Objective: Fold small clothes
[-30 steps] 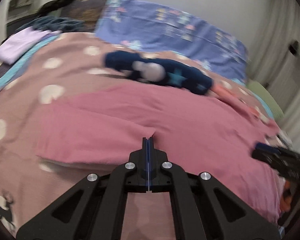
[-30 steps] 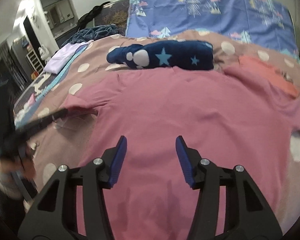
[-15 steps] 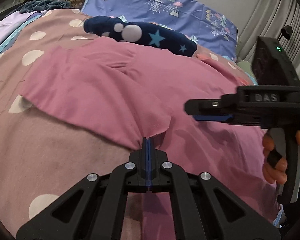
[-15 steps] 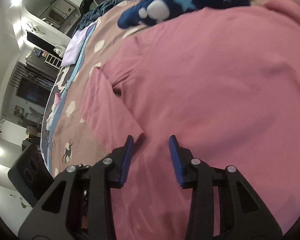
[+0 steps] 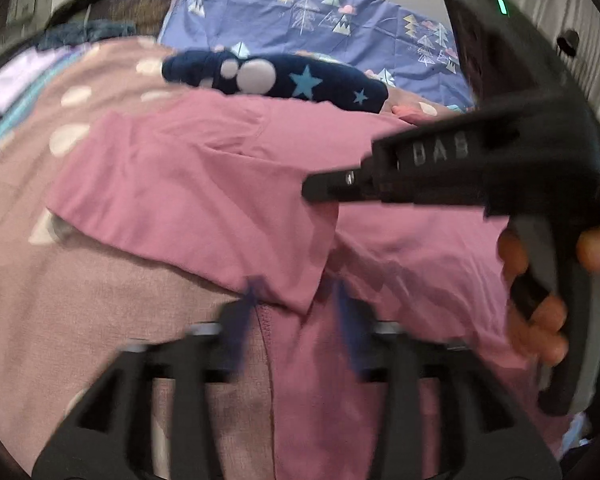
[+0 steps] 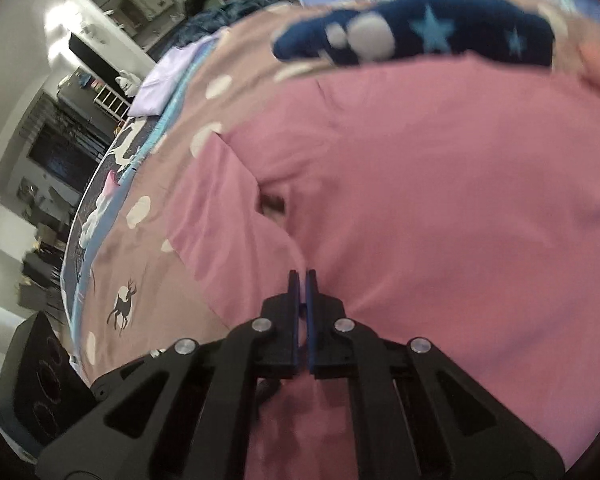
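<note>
Pink cotton t-shirt (image 5: pixel 204 184) lies spread on the bed, left side folded over toward the middle, flap edge running diagonally in the left wrist view. It is the biggest thing in both views (image 6: pixel 440 184).

Surface: dusty-pink bedspread with white polka dots (image 5: pixel 72 272), soft and slightly rumpled. A printed deer silhouette (image 6: pixel 121 307) shows near its left edge in the right wrist view. Purple-blue sheet with small tree prints (image 5: pixel 308 12) sits at the far end, against a plain pale wall.

Navy fleece garment with pale stars and white dots (image 5: pixel 276 78) lies just beyond the t-shirt's far edge, touching or overlapping it. Folded lilac cloth (image 6: pixel 164 80) sits at the bed's left side, well apart from the shirt, with a dark teal bundle (image 6: pixel 228 10) behind it.

Room, right wrist view: ceiling lights top left, dark furniture and shelving along the left, black speaker box (image 6: pixel 32 384) on the floor by the bed corner.

Left gripper (image 5: pixel 296 312): blurred, fingers spread apart, straddling the folded flap's corner, nothing clamped.

Right gripper (image 6: pixel 302 280): blue pads pressed nearly together, pinching the t-shirt fabric at the fold edge. Its black body also crosses the left wrist view (image 5: pixel 460 168), with the person's hand (image 5: pixel 540 312) on the trigger handle.
</note>
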Available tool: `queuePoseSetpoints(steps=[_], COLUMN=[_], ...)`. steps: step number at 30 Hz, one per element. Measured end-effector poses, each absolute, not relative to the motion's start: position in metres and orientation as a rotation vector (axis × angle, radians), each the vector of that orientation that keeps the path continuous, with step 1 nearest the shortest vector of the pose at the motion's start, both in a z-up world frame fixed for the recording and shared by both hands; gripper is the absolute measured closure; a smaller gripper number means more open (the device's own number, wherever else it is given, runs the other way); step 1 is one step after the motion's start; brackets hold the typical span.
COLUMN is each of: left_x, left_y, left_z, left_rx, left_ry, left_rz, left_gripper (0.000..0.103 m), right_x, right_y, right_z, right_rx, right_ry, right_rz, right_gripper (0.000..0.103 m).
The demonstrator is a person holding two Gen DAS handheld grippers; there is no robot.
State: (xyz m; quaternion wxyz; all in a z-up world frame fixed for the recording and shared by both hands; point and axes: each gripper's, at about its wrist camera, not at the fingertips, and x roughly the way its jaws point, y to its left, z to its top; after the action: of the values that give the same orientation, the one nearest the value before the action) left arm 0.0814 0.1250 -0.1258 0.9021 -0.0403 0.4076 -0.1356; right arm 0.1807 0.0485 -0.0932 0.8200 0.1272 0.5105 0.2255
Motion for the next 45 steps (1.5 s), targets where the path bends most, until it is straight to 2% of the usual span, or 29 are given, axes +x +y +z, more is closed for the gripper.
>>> queuePoseSetpoints(steps=[5,6,7,9,16,17,18,19,22,23,24,25,31,37,41,45], left_x=[0.086,0.089,0.09,0.096,0.091,0.093,0.094,0.094,0.097,0.098,0.1,0.104,0.115,0.145,0.166,0.19], left_y=[0.112,0.113,0.115,0.119,0.107,0.104,0.102,0.099,0.092,0.092,0.091,0.09,0.068,0.015,-0.021,-0.058], left_z=[-0.134,-0.135,-0.134,-0.132,-0.122,-0.123,-0.125,-0.127,-0.13,-0.13,-0.13,-0.13,-0.083,-0.018,-0.005,-0.02], left_rx=[0.029,0.03,0.028,0.036,0.148,0.157,0.167,0.176,0.196,0.198,0.198,0.199,0.208,0.18,0.124,0.029], left_ry=[0.868,0.872,0.867,0.853,0.789,0.794,0.803,0.806,0.823,0.824,0.825,0.839,0.726,0.57,0.571,0.636], left_rz=[-0.238,-0.234,-0.233,-0.197,-0.206,-0.212,-0.22,-0.234,-0.271,-0.275,-0.283,-0.294,-0.334,-0.467,-0.562,-0.671], left_gripper=[0.043,0.054,0.075,0.084,0.082,0.078,0.065,0.058,0.058,0.061,0.092,0.103,0.103,0.103,0.103,0.103], right_x=[0.187,0.188,0.19,0.192,0.198,0.2,0.201,0.201,0.202,0.203,0.204,0.204,0.213,0.237,0.247,0.25], right_y=[0.046,0.044,0.044,0.043,0.039,0.038,0.037,0.037,0.037,0.038,0.038,0.037,0.021,-0.03,-0.077,-0.134], right_z=[-0.082,-0.083,-0.084,-0.088,-0.095,-0.096,-0.096,-0.096,-0.097,-0.097,-0.096,-0.096,-0.07,-0.009,0.011,0.004], right_rx=[0.232,0.236,0.242,0.25,0.279,0.285,0.29,0.292,0.289,0.287,0.285,0.286,0.312,0.331,0.345,0.382], right_ry=[1.069,1.072,1.076,1.086,1.104,1.106,1.108,1.109,1.108,1.106,1.103,1.1,1.024,0.88,0.823,0.809], right_rz=[0.46,0.456,0.455,0.453,0.443,0.443,0.443,0.443,0.446,0.448,0.448,0.447,0.45,0.378,0.31,0.239], right_gripper=[0.1,0.1,0.1,0.1,0.1,0.1,0.1,0.1,0.1,0.1,0.1,0.1,0.1,0.1,0.1,0.1])
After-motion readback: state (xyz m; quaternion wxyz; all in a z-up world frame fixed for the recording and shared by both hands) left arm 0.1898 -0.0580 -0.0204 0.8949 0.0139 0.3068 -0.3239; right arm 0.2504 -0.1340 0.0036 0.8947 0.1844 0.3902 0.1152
